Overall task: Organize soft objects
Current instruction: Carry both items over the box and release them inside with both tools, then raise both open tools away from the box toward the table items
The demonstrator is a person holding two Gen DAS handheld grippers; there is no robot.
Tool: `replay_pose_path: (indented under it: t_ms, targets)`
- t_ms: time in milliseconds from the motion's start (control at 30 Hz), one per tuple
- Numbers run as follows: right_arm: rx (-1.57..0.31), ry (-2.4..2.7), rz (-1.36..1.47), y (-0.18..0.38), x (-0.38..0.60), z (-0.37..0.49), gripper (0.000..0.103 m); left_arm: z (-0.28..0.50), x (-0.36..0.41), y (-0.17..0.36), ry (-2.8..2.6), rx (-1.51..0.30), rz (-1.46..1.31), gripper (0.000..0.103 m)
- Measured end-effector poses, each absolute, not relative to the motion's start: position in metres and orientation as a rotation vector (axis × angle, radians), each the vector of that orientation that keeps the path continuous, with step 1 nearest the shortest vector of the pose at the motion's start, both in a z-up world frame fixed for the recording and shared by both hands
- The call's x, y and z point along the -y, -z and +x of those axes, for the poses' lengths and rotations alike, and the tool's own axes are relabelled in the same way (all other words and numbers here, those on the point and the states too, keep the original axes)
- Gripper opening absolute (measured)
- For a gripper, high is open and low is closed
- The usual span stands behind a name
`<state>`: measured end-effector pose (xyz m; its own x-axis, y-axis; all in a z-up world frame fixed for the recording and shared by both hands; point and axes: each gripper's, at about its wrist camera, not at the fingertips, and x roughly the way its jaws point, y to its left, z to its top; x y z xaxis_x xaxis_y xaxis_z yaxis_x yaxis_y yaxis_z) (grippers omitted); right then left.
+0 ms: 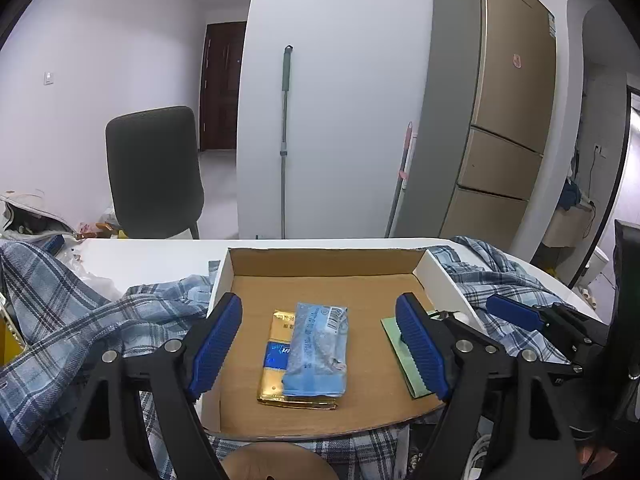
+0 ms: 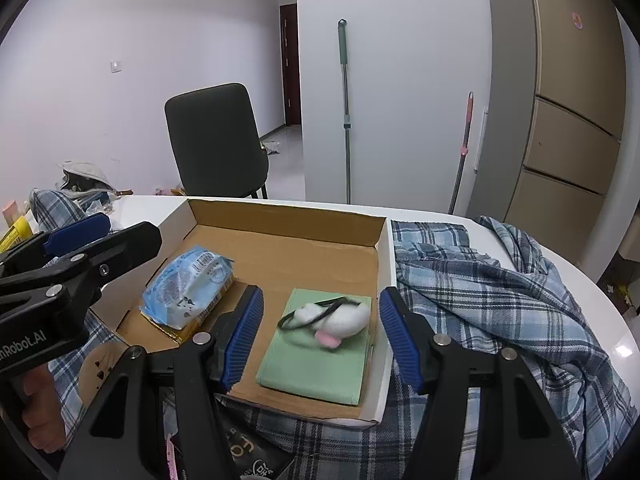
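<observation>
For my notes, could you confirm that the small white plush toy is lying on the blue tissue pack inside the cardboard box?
Not quite: the white plush toy lies on the green folded cloth, not the blue tissue pack, as the right wrist view shows. It is inside the cardboard box.

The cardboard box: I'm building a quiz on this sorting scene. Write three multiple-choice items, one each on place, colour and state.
1. Where does the white plush toy lie?
A on the green pad
B on the chair
C on the plaid shirt

2. What colour is the packet lying on the gold pack?
A red
B light blue
C black

3. How is the right gripper?
A shut on the toy
B open
C out of view

Answers: 1 A, it rests on the pad in the cardboard box. 2 B, blue wrapper. 3 B, pads clear of the toy.
</observation>
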<state>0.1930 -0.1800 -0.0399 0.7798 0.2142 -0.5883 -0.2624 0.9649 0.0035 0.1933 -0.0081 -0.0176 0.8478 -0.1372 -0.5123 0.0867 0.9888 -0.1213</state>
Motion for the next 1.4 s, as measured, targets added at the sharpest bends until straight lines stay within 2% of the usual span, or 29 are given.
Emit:
replay_pose_path:
  t_ms: [333,667,867,1167,1300,1400]
  targets:
    - [-0.577,-0.270,-0.061,0.020,0.181,0.184,0.060,0.183,0.012,0.007,0.111,-0.503,-0.063,0.081]
    - [-0.427,-0.306,-0.046,-0.043,0.188,0.141,0.060,0.136,0.018,-0.054,0.089,-0.317,-0.018,0.081]
    - [-0.359,-0.327,-0.068,-0.062,0.188,0.099,0.063,0.091,0.014,-0.085,0.113,-0.244,-0.018,0.081]
    - [-0.289,-0.299,-0.039,-0.041,0.197,0.065,0.088,0.034,0.005,-0.080,0.127,-0.240,-0.017,0.081]
    - [-0.301,-0.292,-0.028,-0.024,0.199,0.069,0.103,0.019,0.005,-0.065,0.118,-0.243,0.015,0.086]
    - [-0.305,-0.265,-0.012,-0.012,0.204,0.073,0.103,0.018,0.004,-0.053,0.085,-0.243,0.029,0.086]
